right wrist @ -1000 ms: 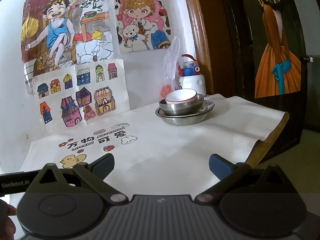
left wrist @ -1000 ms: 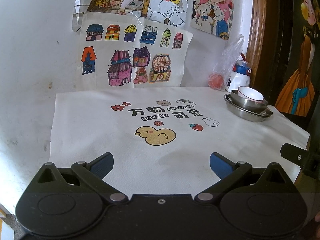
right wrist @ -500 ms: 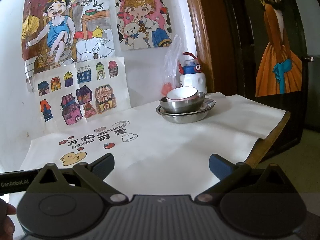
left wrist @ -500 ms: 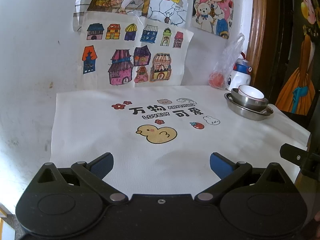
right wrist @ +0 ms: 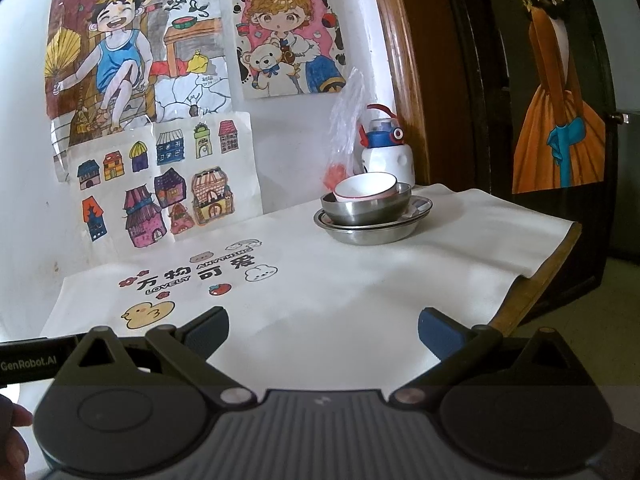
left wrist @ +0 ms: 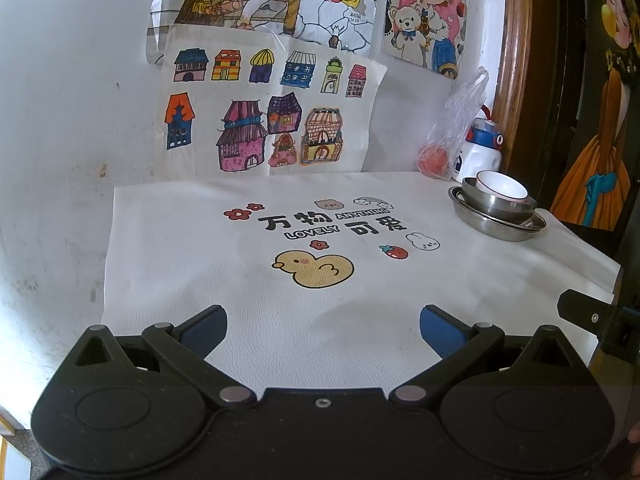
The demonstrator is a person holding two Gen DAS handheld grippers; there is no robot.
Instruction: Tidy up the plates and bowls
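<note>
A stack stands at the table's far right corner: a white bowl with a red rim (right wrist: 365,187) inside a steel bowl (right wrist: 366,209), which sits on a wide steel plate (right wrist: 374,232). The left wrist view shows the same white bowl (left wrist: 501,190), steel bowl (left wrist: 498,206) and steel plate (left wrist: 496,227) at its right. My left gripper (left wrist: 323,330) hovers open over the near part of the white cloth, far from the stack. Low at the near edge, my right gripper (right wrist: 323,330) is also open and holds nothing.
A white printed tablecloth (left wrist: 320,292) covers the table. Behind the stack stand a white bottle with a blue lid (right wrist: 387,152) and a plastic bag with a red fruit (right wrist: 340,160). Drawings hang on the wall. The table's wooden right edge (right wrist: 536,280) shows.
Both views have drifted slightly: the stack sits a little lower and nearer in the right wrist view. Both grippers stay open and nothing was touched.
</note>
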